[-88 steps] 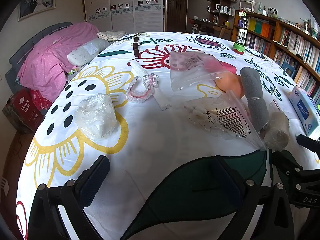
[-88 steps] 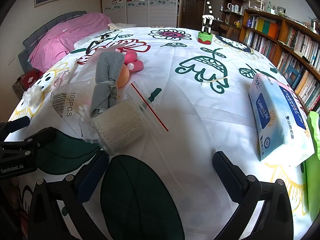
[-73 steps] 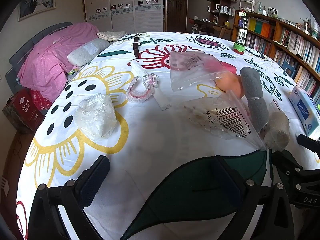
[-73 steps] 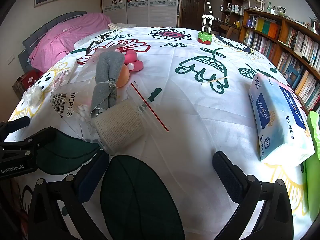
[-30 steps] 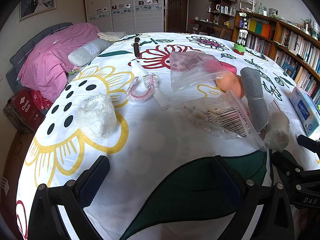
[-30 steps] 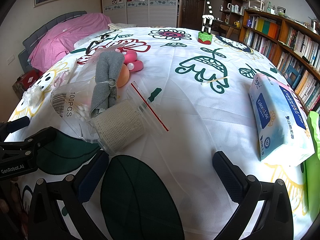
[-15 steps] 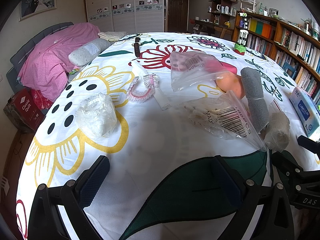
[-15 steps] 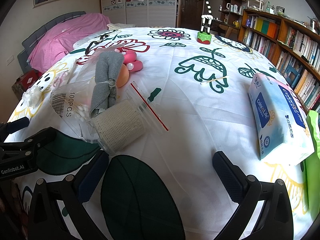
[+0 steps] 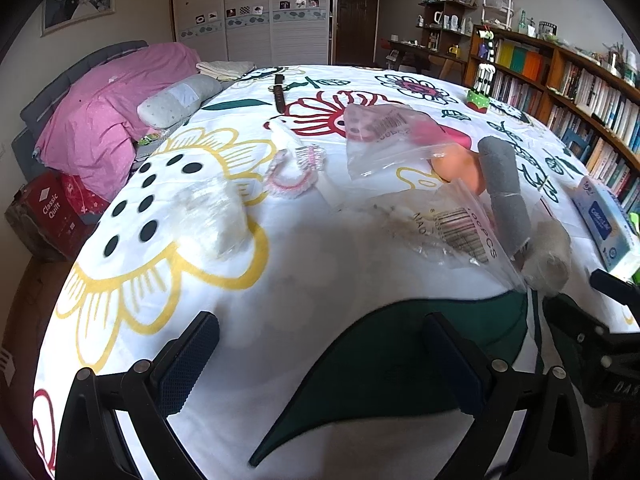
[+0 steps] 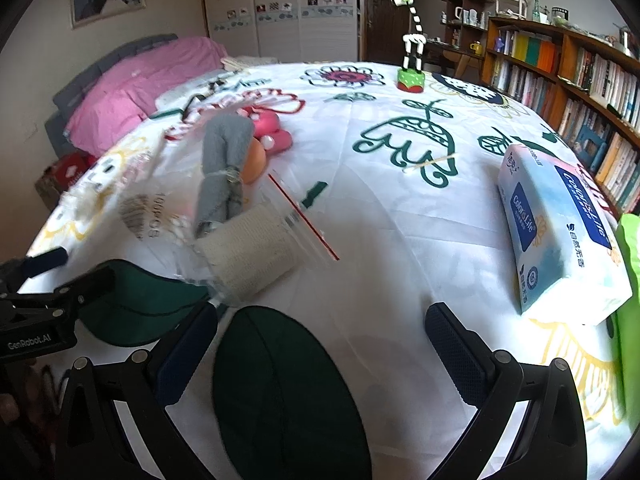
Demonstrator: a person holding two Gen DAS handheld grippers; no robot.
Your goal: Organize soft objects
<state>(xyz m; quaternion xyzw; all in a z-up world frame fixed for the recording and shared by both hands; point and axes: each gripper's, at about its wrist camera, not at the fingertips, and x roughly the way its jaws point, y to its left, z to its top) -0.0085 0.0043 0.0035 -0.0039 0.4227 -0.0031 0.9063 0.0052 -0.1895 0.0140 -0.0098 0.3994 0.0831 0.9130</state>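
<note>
Plainly, the bed (image 9: 312, 264) carries everything, its white spread printed with big flowers and dark green leaves. Only the right wrist view shows the whole blue tissue pack (image 10: 560, 232) near the bed's right edge and the striped giraffe toy (image 10: 412, 60) toward the far end; only the left wrist view shows the crumpled clear bag of white stuff (image 9: 212, 216) near the left edge, the pink-and-white frilly band (image 9: 290, 170) beyond it, and a dark strap (image 9: 279, 94) further up.

Both views share the middle heap: two clear zip bags, one with a barcode (image 9: 448, 228) and one further back (image 9: 384, 140), one grey rolled cloth (image 10: 224, 168), one cream knitted roll (image 10: 250, 254), one orange ball (image 10: 254, 160) and a pink soft toy (image 10: 272, 132).

Both tongs hang wide apart with nothing between them. The left tongs (image 9: 320, 360) sit over the near edge, the heap ahead and to their right. The right tongs (image 10: 320, 354) have the cream roll just ahead of their left finger (image 10: 188, 350), apart from it.
</note>
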